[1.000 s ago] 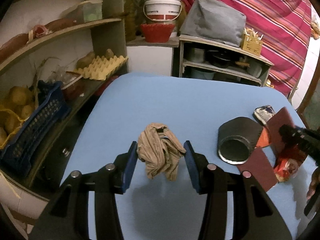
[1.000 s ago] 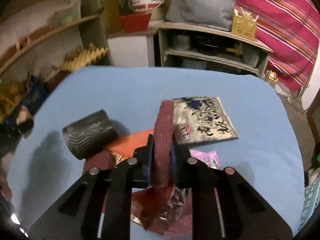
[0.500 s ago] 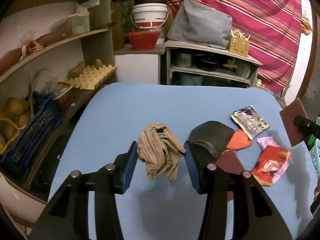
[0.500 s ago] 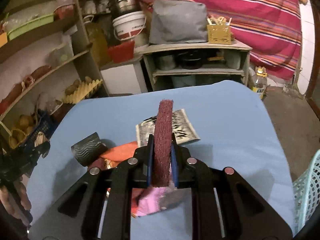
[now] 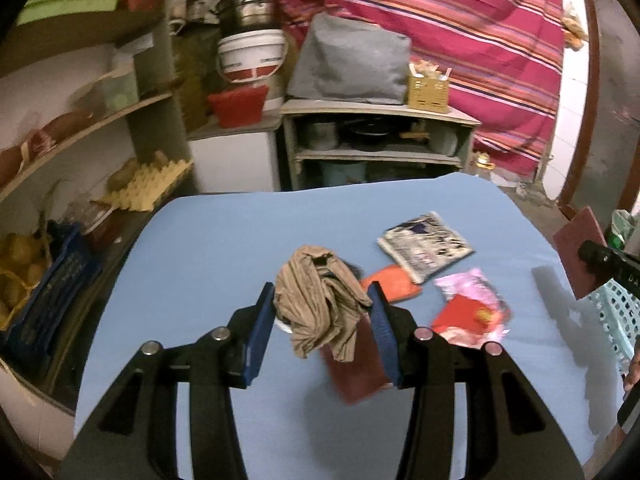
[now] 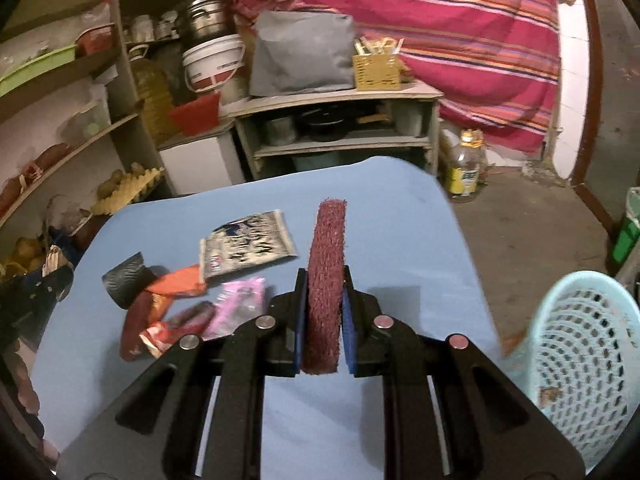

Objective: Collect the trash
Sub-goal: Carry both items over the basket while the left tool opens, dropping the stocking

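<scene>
My left gripper (image 5: 322, 312) is shut on a crumpled tan cloth (image 5: 320, 304), which hangs between its blue pads above the blue table (image 5: 240, 248). My right gripper (image 6: 324, 292) is shut on a maroon scouring pad (image 6: 325, 272) held on edge; the left wrist view shows that pad (image 5: 580, 248) at the far right. On the table lie a black-and-white packet (image 5: 426, 246), an orange wrapper (image 5: 394, 284), a pink wrapper (image 5: 468, 286), a red wrapper (image 5: 468, 318) and another maroon pad (image 5: 356, 364). A dark ribbed roll (image 6: 126, 282) lies beside them.
A pale blue mesh basket (image 6: 580, 360) stands off the table's right edge, low at the right of the right gripper. Shelves with an egg tray (image 5: 148, 184) and a blue crate (image 5: 52, 296) line the left side. A low shelf unit (image 5: 376, 140) stands beyond the table.
Both grippers have swung to the right and risen a little, each keeping its load. The basket has come into the right wrist view, and the trash pile has slid left.
</scene>
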`<action>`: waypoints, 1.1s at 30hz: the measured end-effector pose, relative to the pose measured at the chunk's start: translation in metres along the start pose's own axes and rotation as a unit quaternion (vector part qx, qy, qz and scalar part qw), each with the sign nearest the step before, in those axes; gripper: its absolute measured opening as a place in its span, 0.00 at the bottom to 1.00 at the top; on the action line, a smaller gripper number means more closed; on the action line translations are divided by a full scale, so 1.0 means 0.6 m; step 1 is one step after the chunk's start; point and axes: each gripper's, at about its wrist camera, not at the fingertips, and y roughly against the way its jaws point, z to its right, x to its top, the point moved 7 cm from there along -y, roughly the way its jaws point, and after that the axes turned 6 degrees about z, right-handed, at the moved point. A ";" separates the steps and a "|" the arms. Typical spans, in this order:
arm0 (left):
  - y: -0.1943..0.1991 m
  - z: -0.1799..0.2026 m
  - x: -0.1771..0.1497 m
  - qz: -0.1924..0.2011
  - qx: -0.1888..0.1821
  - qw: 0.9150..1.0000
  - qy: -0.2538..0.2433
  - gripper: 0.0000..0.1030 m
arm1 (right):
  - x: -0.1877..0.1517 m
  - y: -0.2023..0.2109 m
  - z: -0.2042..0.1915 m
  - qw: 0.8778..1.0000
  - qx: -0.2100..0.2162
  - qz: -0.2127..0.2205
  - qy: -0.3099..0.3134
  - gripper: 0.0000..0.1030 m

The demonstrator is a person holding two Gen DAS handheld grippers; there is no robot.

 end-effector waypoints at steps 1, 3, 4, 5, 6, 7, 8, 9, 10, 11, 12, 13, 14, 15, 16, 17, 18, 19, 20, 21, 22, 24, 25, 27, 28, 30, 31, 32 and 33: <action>0.001 0.010 0.002 0.001 -0.004 1.000 -0.001 0.45 | 0.001 0.009 0.012 1.000 -0.006 0.003 0.000 0.15; 0.002 0.032 0.004 0.002 -0.010 1.000 -0.007 0.45 | 0.001 0.025 0.037 1.000 -0.016 0.007 -0.002 0.15; 0.003 0.045 0.005 0.003 -0.013 1.000 -0.011 0.45 | 0.001 0.033 0.050 1.000 -0.021 0.009 -0.004 0.15; 0.004 0.057 0.005 0.004 -0.016 1.000 -0.013 0.45 | -0.001 0.038 0.062 1.000 -0.025 0.010 -0.006 0.15; 0.004 0.069 0.005 0.004 -0.020 1.000 -0.016 0.45 | -0.002 0.045 0.078 0.999 -0.031 0.010 -0.009 0.15; 0.004 0.084 0.006 0.004 -0.024 1.000 -0.018 0.45 | -0.003 0.049 0.090 0.999 -0.035 0.011 -0.012 0.15; 0.004 0.097 0.007 0.005 -0.027 0.999 -0.020 0.45 | -0.005 0.057 0.108 0.999 -0.041 0.012 -0.016 0.15; 0.004 0.109 0.008 0.005 -0.031 0.999 -0.023 0.45 | -0.006 0.063 0.120 0.999 -0.045 0.013 -0.019 0.15; 0.003 0.124 0.009 0.006 -0.034 0.999 -0.027 0.45 | -0.007 0.069 0.135 0.998 -0.049 0.014 -0.022 0.15; 0.003 0.136 0.011 0.008 -0.036 0.999 -0.029 0.45 | -0.008 0.075 0.148 0.998 -0.052 0.015 -0.025 0.15; 0.003 0.148 0.011 0.008 -0.039 0.999 -0.031 0.45 | -0.010 0.084 0.167 0.998 -0.059 0.017 -0.029 0.15; 0.002 0.164 0.011 0.007 -0.044 0.998 -0.033 0.45 | -0.011 0.091 0.182 0.997 -0.064 0.018 -0.031 0.15; 0.001 0.175 0.012 0.007 -0.047 0.998 -0.035 0.45 | -0.012 0.096 0.194 0.997 -0.068 0.018 -0.033 0.15; 0.000 0.191 0.013 0.008 -0.052 0.998 -0.038 0.45 | -0.015 0.103 0.210 0.996 -0.074 0.019 -0.035 0.15; -0.001 0.202 0.013 0.008 -0.055 0.998 -0.040 0.45 | -0.017 0.108 0.222 0.996 -0.078 0.019 -0.038 0.15; -0.001 0.213 0.013 0.008 -0.058 0.997 -0.042 0.45 | -0.021 0.115 0.240 0.995 -0.084 0.018 -0.041 0.15; -0.002 0.223 0.013 0.008 -0.061 0.997 -0.044 0.45 | -0.025 0.120 0.252 0.995 -0.088 0.017 -0.044 0.15; -0.003 0.238 0.013 0.008 -0.065 0.997 -0.046 0.45 | -0.028 0.126 0.265 0.995 -0.092 0.017 -0.046 0.15; -0.004 0.248 0.013 0.008 -0.069 0.997 -0.047 0.45 | -0.032 0.134 0.280 0.994 -0.097 0.017 -0.048 0.15; -0.006 0.261 0.013 0.007 -0.073 0.996 -0.048 0.45 | -0.033 0.138 0.290 0.994 -0.101 0.018 -0.049 0.15; -0.010 0.276 0.013 0.006 -0.077 0.996 -0.051 0.45 | -0.035 0.144 0.301 0.993 -0.105 0.018 -0.051 0.15; -0.013 0.299 0.012 0.005 -0.086 0.995 -0.053 0.45 | -0.041 0.155 0.324 0.992 -0.113 0.019 -0.055 0.15; -0.014 0.316 0.011 0.004 -0.093 0.994 -0.055 0.45 | -0.044 0.160 0.337 0.991 -0.119 0.018 -0.058 0.15; -0.016 0.342 0.010 0.003 -0.103 0.993 -0.059 0.45 | -0.051 0.168 0.359 0.989 -0.128 0.018 -0.065 0.15; -0.017 0.357 0.011 0.002 -0.110 0.992 -0.061 0.45 | -0.053 0.173 0.371 0.989 -0.132 0.018 -0.070 0.15; -0.019 0.385 0.012 -0.001 -0.122 0.990 -0.064 0.45 | -0.056 0.186 0.395 0.987 -0.140 0.022 -0.079 0.15; -0.020 0.400 0.015 0.002 -0.126 0.990 -0.067 0.45 | -0.056 0.191 0.403 0.986 -0.145 0.022 -0.079 0.15; -0.021 0.414 0.018 0.003 -0.130 0.989 -0.071 0.45 | -0.057 0.196 0.411 0.985 -0.150 0.023 -0.077 0.15; -0.020 0.433 0.021 0.004 -0.137 0.988 -0.076 0.45 | -0.059 0.202 0.422 0.985 -0.156 0.023 -0.077 0.15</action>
